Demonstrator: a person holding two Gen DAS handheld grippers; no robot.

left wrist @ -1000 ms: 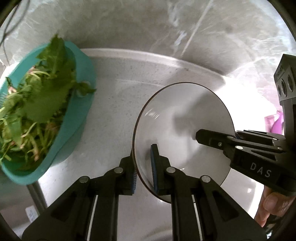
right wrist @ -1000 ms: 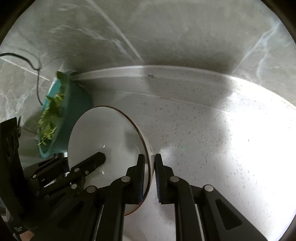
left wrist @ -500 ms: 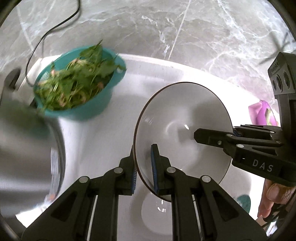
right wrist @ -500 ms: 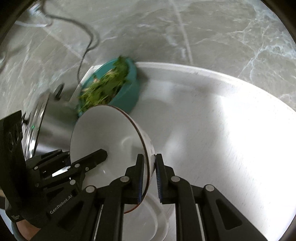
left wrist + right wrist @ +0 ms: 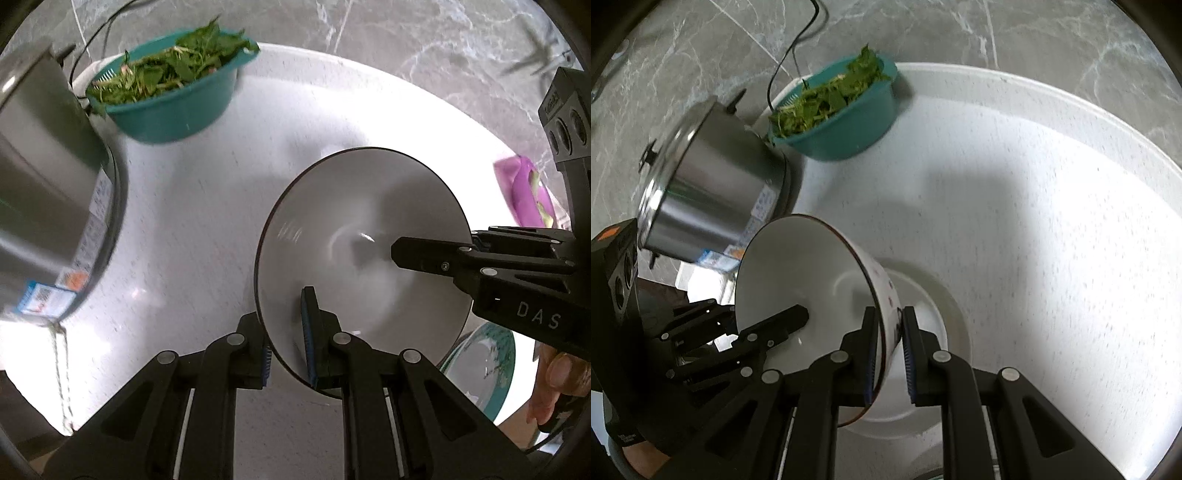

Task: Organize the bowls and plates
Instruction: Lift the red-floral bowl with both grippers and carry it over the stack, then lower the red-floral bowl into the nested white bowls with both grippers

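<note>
Left wrist view shows my left tongs [image 5: 286, 339] pinched tight on the near rim of one white bowl [image 5: 354, 236], one finger outside the wall and one inside. My right tongs [image 5: 399, 251] reach in from the right and clamp the opposite rim, so the single bowl hangs tilted between my two tools above the white desk [image 5: 192, 206]. From the right wrist view the right tongs [image 5: 888, 354] grip the bowl's [image 5: 798, 266] wall, which carries small coloured spots on the outside, and the left tongs [image 5: 798, 317] poke into its hollow from the left.

Under the bowl lies one white plate [image 5: 942, 317] on the desk. A second dish [image 5: 484, 354] with a teal rim sits at the lower right, partly hidden. I count one teal basin [image 5: 173, 107] heaped with green leaves [image 5: 166, 70], one steel pot [image 5: 705, 192] beside it, and one purple packet [image 5: 521, 192] at the far right edge. A fingertip [image 5: 561, 373] of my hand shows behind the right tool.
</note>
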